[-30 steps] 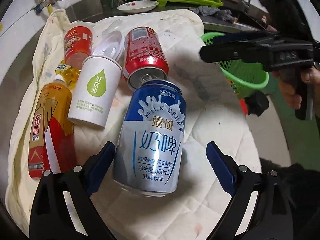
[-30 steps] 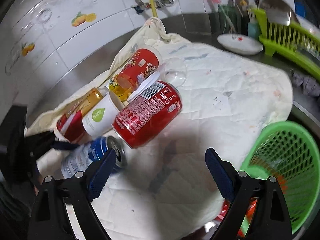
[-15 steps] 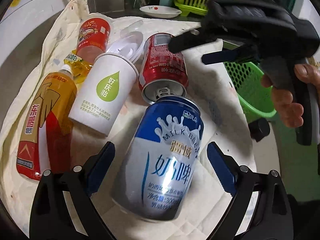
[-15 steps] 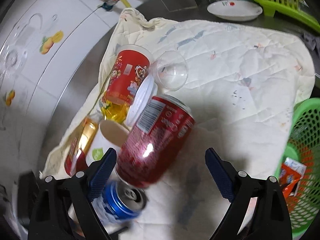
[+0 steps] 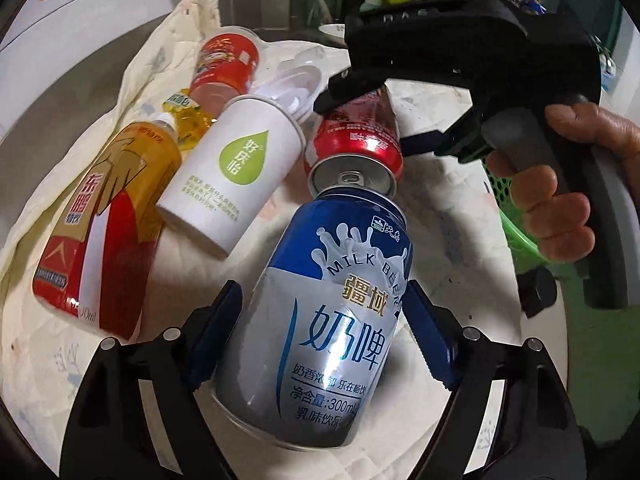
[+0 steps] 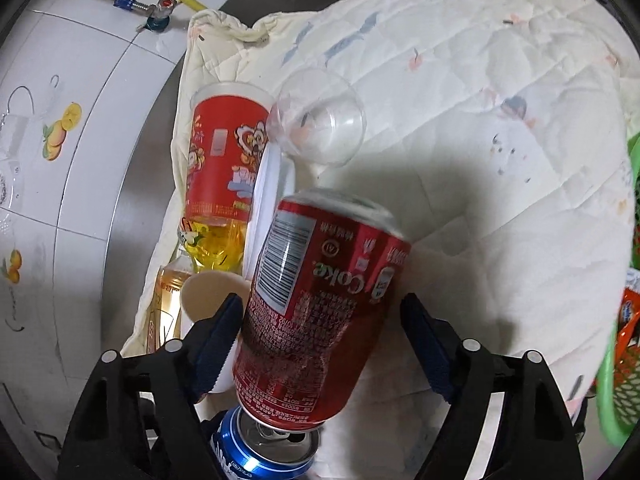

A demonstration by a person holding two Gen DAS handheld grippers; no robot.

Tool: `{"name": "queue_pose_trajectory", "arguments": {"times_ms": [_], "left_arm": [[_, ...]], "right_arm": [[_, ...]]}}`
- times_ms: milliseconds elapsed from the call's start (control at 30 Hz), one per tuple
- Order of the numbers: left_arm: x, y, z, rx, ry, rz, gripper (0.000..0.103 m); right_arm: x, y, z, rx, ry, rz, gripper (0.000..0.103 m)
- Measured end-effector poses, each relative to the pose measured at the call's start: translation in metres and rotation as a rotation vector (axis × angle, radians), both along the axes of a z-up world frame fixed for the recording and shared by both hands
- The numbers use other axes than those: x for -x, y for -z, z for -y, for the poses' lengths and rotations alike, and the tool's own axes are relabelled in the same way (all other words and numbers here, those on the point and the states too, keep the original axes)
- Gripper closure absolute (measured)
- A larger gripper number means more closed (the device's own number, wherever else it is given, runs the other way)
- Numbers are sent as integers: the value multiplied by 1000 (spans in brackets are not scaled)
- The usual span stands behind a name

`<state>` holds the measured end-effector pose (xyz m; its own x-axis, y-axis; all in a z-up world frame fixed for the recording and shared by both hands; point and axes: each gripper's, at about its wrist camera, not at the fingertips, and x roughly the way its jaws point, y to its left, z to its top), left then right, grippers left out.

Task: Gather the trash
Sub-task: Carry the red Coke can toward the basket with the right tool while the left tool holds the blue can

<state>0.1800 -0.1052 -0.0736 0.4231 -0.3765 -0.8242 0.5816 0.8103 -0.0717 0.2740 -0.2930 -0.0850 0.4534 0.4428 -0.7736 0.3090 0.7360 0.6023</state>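
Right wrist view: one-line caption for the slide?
Right gripper closing around a lying red Coke can on the quilted cloth, not yet clamped.

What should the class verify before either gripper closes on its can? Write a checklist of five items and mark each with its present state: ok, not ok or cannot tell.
1. Blue milk beer can lies between the left gripper fingers, whose jaws have just been closing: ok.
2. Red Coke can lies between the right gripper fingers, jaws likewise just closing: ok.
3. Pads firmly pressing either can: cannot tell.
4. Cans clear of each other: not ok, their ends meet.
5. Green basket within view for the drop: ok.
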Motion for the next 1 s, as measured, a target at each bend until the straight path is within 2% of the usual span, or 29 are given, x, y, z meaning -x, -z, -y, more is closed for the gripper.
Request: {"name": "queue_pose_trajectory", "arguments": {"times_ms": [100,200,533,767,1000], "left_arm": [[4,-2,-2,18,-14,-2,24],[6,-5,-5,30,-29,-3,26],[13,-14,-8,58,-48,14,28],[18,-21,-7,84,-60,19,30],[24,-32,2,125,-55,22,30]], "right_arm": [[0,3,-2,-31,1,5,32],[4,-1,-4,-10,-17,26,32],[42,-29,1,169,-107,133,33],[86,-43,29,277,-107,196,33],[128,-41,63,406,-74,214,33]]}}
